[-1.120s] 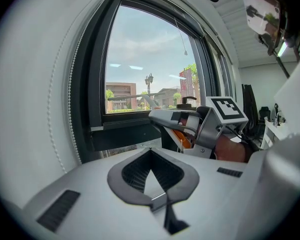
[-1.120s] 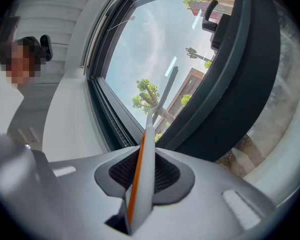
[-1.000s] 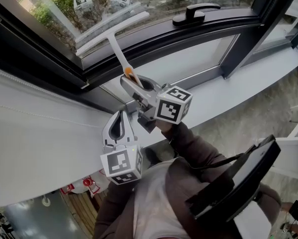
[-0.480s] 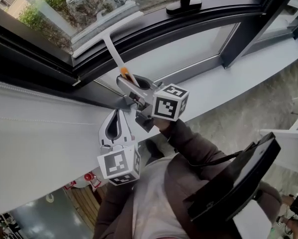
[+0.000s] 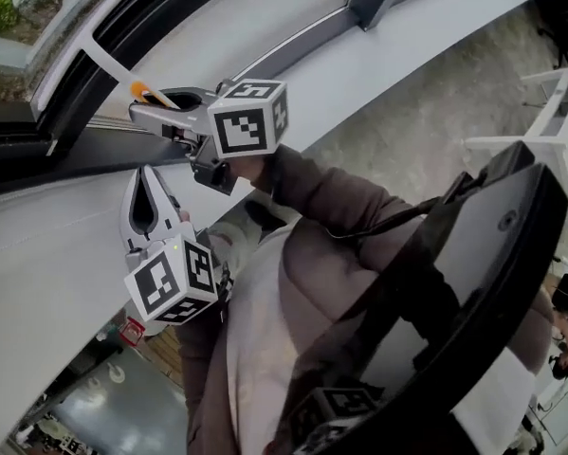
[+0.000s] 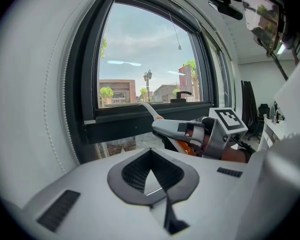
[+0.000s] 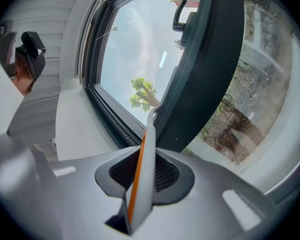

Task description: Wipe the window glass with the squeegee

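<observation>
The right gripper (image 5: 155,112) sits just below the dark window frame (image 5: 23,150), its fingers pinching the squeegee (image 5: 108,69) by the handle. In the right gripper view the white handle with its orange strip (image 7: 141,176) stands clamped between the two pads and rises toward the frame (image 7: 210,59), where its upper end bends out of sight against the dark bar. The blade end is hard to make out: in the head view the handle meets a pale band along the frame that runs off the top left corner, and it cannot be told whether it touches the window glass (image 7: 134,49).

The left gripper (image 5: 146,183) hangs lower, farther from the frame, beside the person's sleeve (image 5: 312,197). In its own view the jaws are pressed together with nothing between them (image 6: 150,156), and the frame (image 6: 139,121) lies ahead, partly covered by the right gripper.

A black panel (image 5: 454,282) at the person's chest hides much of the torso and is cut off at the lower edge.
</observation>
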`<state>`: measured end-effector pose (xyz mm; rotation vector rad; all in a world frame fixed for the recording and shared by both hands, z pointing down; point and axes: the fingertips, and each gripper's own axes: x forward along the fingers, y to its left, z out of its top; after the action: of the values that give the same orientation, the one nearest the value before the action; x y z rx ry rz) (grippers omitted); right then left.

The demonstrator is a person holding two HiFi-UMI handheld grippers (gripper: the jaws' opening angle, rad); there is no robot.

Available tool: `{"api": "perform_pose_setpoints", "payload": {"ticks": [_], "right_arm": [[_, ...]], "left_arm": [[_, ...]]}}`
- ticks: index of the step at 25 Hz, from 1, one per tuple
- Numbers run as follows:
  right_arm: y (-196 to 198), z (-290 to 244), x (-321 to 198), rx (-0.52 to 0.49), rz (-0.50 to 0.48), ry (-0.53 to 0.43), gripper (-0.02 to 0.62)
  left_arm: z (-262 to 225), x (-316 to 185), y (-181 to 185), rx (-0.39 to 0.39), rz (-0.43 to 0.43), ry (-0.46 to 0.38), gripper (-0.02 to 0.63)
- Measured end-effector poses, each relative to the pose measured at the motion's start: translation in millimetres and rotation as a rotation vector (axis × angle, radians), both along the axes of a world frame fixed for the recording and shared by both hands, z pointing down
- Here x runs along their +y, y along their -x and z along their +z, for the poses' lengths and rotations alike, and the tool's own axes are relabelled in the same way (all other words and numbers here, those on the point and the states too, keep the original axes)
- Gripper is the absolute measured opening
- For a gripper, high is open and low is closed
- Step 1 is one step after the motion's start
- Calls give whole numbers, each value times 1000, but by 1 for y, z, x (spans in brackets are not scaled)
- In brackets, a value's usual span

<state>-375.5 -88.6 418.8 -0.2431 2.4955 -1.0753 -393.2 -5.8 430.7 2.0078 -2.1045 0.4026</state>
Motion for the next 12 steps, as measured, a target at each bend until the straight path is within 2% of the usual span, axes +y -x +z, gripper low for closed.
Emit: {"api": "perform_pose_setpoints", "payload": {"ticks": [7,12], "right_arm": [[-66,-13,33,24,-48,-36,58],[-95,-10,53,59,-79,-88,57]], "left_arm": [[-8,29,-47,-2,-35,-3,0],[15,50,-65,40,-68,18,0]]}}
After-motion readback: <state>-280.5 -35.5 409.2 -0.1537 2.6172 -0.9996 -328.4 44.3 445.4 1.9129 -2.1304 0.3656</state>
